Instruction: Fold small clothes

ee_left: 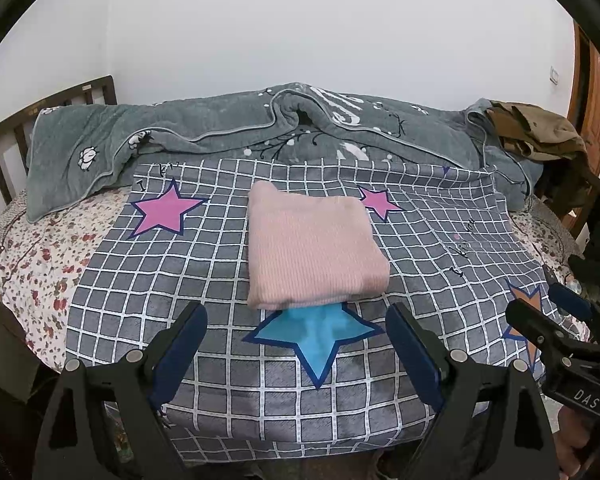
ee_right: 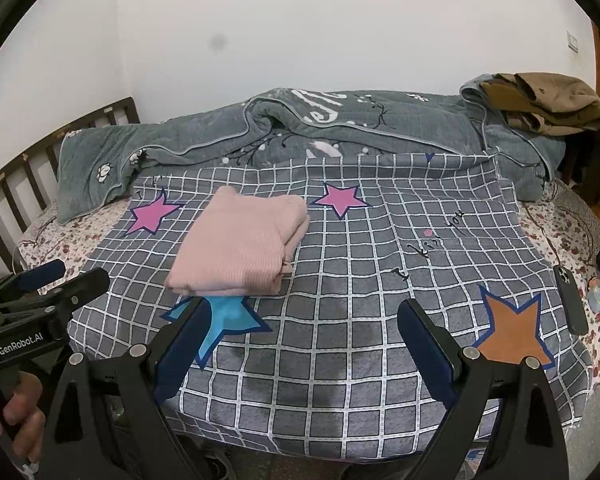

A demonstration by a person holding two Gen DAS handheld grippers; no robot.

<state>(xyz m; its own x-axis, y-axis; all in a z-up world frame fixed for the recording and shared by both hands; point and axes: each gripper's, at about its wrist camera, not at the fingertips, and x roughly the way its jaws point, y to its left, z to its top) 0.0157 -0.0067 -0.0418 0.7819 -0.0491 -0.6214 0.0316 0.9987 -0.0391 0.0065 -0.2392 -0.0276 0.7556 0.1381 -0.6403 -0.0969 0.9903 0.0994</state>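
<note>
Pink garment sits folded into a neat rectangle on the grid-pattern sheet, mid-bed, its near edge overlapping the blue star; left gripper wide open, holding nothing, hovering just short of the garment; right gripper also wide open and empty, off to the garment's right; grey quilt bunched behind; phone at the bed's right edge.

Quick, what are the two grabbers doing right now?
Left gripper: open, holding nothing.
Right gripper: open, holding nothing.
</note>
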